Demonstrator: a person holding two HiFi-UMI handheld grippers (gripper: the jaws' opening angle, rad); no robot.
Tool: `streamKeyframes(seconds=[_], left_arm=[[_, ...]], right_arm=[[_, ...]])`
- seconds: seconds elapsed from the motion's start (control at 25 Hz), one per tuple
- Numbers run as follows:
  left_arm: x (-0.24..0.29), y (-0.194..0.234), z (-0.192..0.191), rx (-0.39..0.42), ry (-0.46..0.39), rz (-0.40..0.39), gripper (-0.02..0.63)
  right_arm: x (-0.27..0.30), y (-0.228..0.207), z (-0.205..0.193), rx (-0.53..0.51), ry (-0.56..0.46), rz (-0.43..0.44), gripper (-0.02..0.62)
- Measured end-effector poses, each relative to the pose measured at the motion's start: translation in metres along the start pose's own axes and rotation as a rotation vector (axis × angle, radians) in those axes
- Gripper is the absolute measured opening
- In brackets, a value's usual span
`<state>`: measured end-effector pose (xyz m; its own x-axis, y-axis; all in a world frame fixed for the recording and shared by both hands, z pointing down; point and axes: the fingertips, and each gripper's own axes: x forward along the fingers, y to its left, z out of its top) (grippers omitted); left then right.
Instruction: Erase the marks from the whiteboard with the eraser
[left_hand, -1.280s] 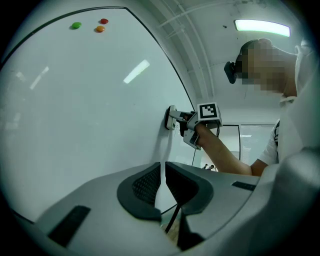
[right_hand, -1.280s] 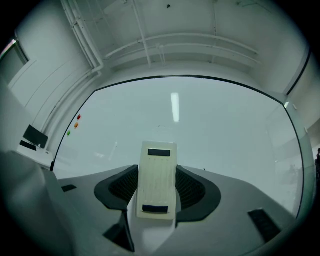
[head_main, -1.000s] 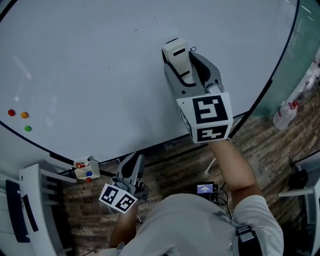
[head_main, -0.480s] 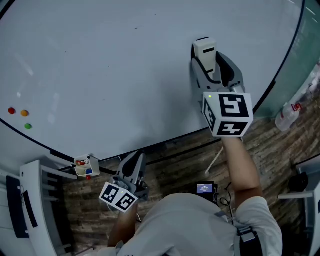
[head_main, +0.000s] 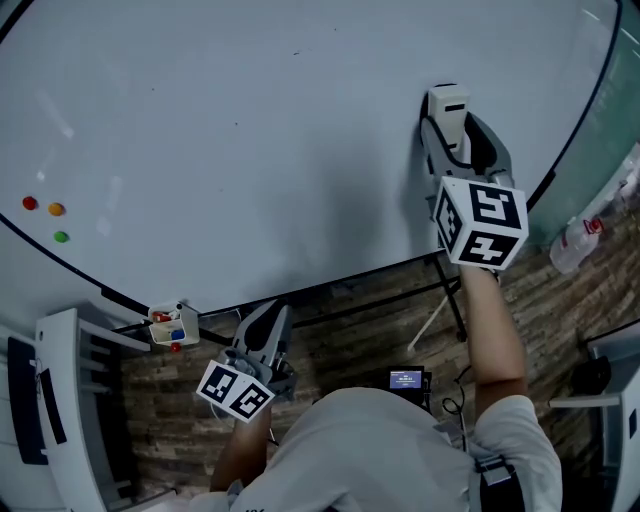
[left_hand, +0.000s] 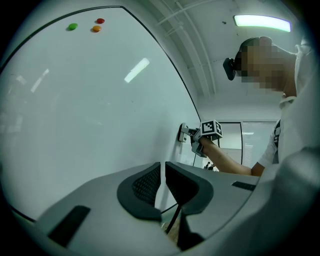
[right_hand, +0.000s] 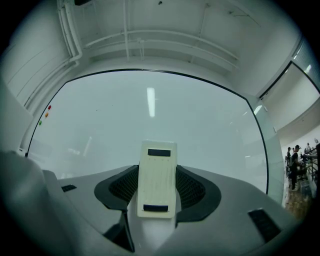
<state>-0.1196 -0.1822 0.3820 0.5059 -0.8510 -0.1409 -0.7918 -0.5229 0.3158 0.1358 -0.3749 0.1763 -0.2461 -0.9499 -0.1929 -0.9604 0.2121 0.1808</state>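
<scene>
The right gripper (right_hand: 157, 192) has its jaws clamped on the two long sides of a cream eraser (right_hand: 157, 177). The eraser lies flat against the whiteboard (head_main: 250, 150), at the upper right of the head view near the board's dark border. The left gripper (left_hand: 162, 182) has its jaws nearly together, leaving a thin gap with nothing in it, and it hangs below the board's lower edge.

Three magnets (head_main: 56, 209), red, orange and green, dot the board's far left. A small tray (head_main: 168, 328) clings to the lower border, and a bottle (head_main: 575, 240) stands at the right edge of the frame. The eraser's wiping face is hidden. A few dark specks (head_main: 296, 52) are too small to read.
</scene>
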Motion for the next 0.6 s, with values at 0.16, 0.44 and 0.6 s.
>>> streamKeyframes(seconds=[0.16,0.44,0.6], left_arm=[[-0.004,0.001,0.001,-0.004,-0.002,0.000,0.035],[-0.008,-0.003,0.004,-0.007,-0.012,-0.024,0.035],[-0.013,-0.002,0.006,-0.009,-0.020,-0.032,0.035]], right_arm=[[-0.007,-0.020,-0.002,0.026,0.019,-0.040,0.253],[-0.018,-0.040,0.046,0.014,-0.054,-0.085,0.253],[-0.015,-0.030,0.082,-0.031,-0.093,-0.067,0.253]])
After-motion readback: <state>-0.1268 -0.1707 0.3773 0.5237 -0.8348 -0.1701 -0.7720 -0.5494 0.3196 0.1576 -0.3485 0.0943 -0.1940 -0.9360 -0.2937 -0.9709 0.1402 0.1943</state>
